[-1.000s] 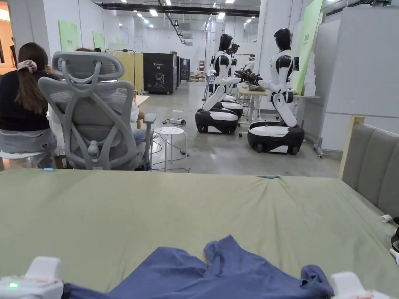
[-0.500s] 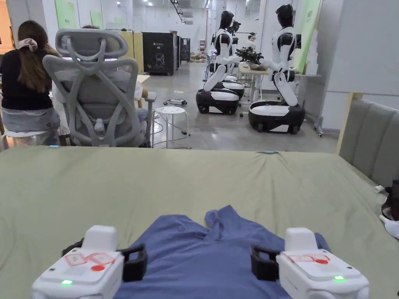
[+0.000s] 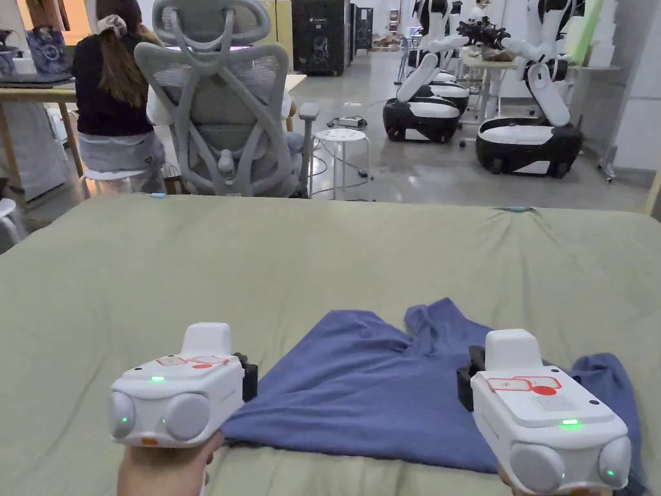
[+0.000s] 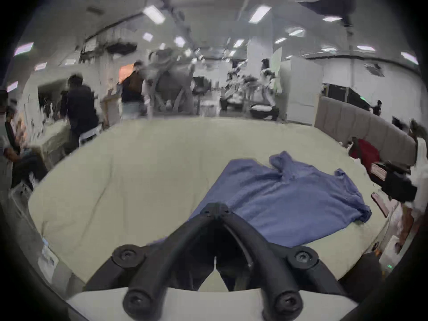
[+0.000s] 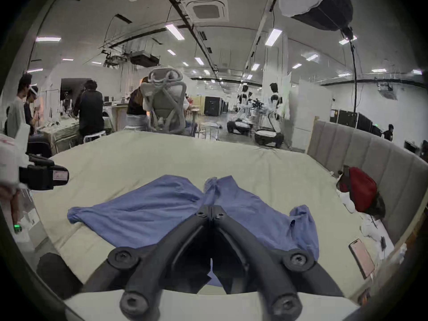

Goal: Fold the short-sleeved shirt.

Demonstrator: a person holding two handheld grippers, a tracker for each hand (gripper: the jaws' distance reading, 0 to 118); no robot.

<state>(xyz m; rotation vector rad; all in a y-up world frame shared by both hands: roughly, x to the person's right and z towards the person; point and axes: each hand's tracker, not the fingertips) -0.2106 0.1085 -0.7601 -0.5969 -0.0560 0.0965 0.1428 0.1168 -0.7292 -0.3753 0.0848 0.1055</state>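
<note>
Two grippers, the left gripper (image 3: 248, 382) and the right gripper (image 3: 466, 386), hang over the bed (image 3: 323, 258) with fingers pressed together and holding nothing, while the blue shirt (image 3: 368, 394) lies crumpled there, so no fold is made yet.

A wide bed (image 3: 323, 258) with a pale green cover fills the foreground, and its grey padded headboard (image 5: 361, 145) runs along the right side. A red bag (image 5: 361, 187) leans against that headboard, with a phone (image 5: 361, 257) lying flat on the cover nearer the camera. Just beyond the far edge of the bed stands a grey mesh office chair (image 3: 223, 103), beside a seated person in a dark top (image 3: 113, 97). A white round stool (image 3: 341, 137) stands to the chair's right. Farther back, two white and black humanoid robots (image 3: 529, 123) on wheeled bases face a table.
</note>
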